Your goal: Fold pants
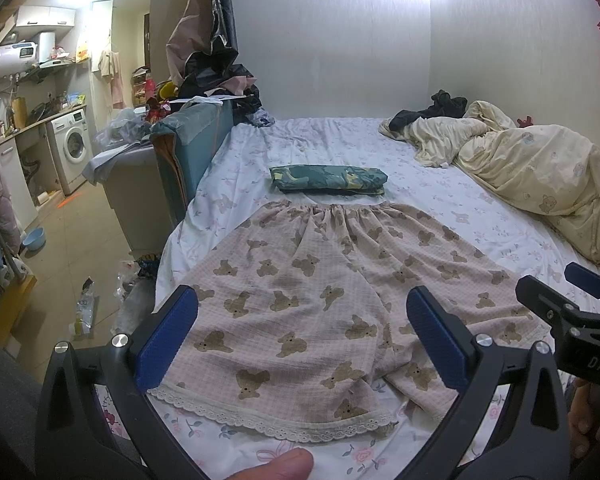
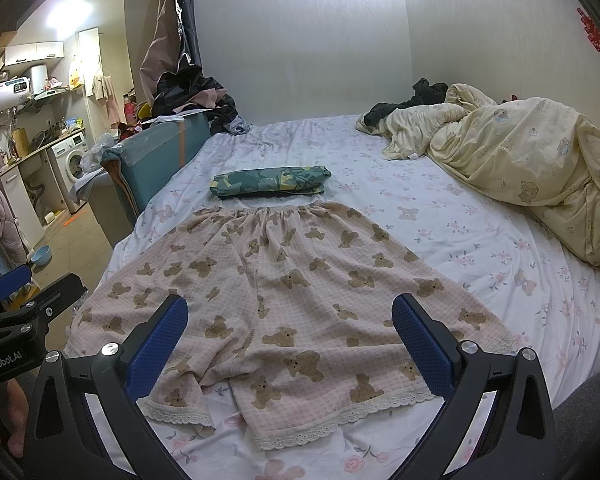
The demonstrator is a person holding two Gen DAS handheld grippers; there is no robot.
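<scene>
1. Two tongs frame the scene, both spread wide and holding nothing; the left tongs point(image 1: 302, 334) sit at the lower middle of the left wrist view over the left leg hem, the right tongs point(image 2: 290, 342) at the lower middle of the right wrist view over the right leg.
2. At far left of both views a blue basin point(image 2: 41, 256) sits on the floor; whether it holds anything I cannot tell.
3. Across the centre the pants point(image 1: 320, 292) lie flat on the bed point(image 1: 440, 200), waistband toward the upper middle, lace-trimmed hems nearest the cameras; thin, soft and light by the look of them, they will likely drape and wrinkle rather than hold a crease; the firmest holds appear to be the gathered waistband and the hem corners.
4. Just beyond the waistband lies a folded green cloth point(image 1: 328, 179).
5. At right a crumpled yellow quilt point(image 2: 532, 152) is heaped well apart from the pants.
</scene>
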